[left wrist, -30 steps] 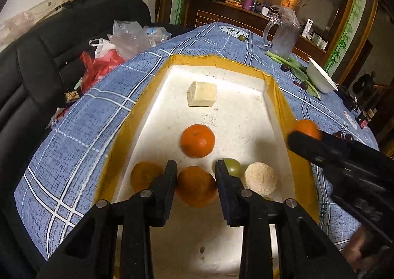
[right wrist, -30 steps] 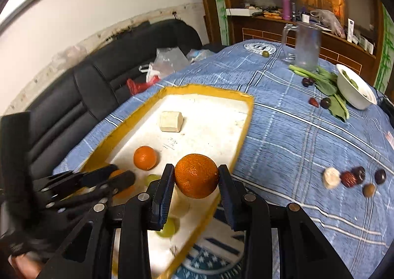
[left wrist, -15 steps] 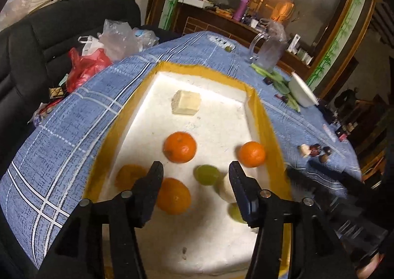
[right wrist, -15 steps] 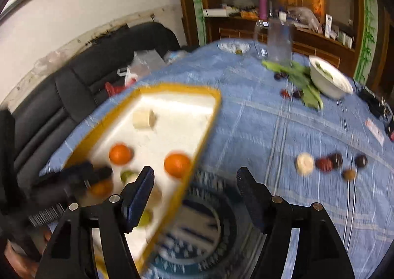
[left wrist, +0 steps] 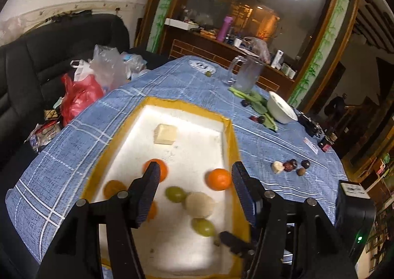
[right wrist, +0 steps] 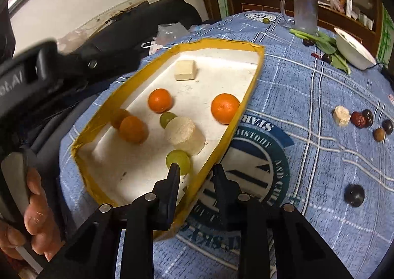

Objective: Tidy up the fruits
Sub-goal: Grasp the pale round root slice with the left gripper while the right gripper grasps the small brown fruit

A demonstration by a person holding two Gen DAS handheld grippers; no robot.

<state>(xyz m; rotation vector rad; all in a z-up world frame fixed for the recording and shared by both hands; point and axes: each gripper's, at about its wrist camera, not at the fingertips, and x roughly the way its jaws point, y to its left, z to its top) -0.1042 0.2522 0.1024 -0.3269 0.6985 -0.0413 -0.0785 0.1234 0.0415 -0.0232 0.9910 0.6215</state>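
A white foam tray with a yellow rim [left wrist: 229, 131] [right wrist: 256, 74] lies on the blue tablecloth. In it are several oranges, one near the right wall [left wrist: 218, 179] [right wrist: 224, 108], two green grapes [left wrist: 175, 194] [right wrist: 178, 161], a pale round fruit piece [left wrist: 199, 204] [right wrist: 181, 130] and a cream block [left wrist: 165, 134] [right wrist: 185, 70]. My left gripper [left wrist: 194, 188] is open and empty above the tray's near end. My right gripper [right wrist: 195, 181] is open and empty, its jaws on either side of the tray's near right rim.
Small dark fruits and a pale piece [right wrist: 341, 116] [left wrist: 277, 167] lie on the cloth right of the tray; one dark fruit [right wrist: 354, 195] lies nearer. A glass jug [right wrist: 303, 11], greens and a white bowl [right wrist: 354, 50] stand at the back. A black sofa with plastic bags [left wrist: 81, 89] is left.
The left gripper opened, released an orange in the tray and pulled back upward. The right gripper released its orange by the tray's right wall, then drew back to the near rim.
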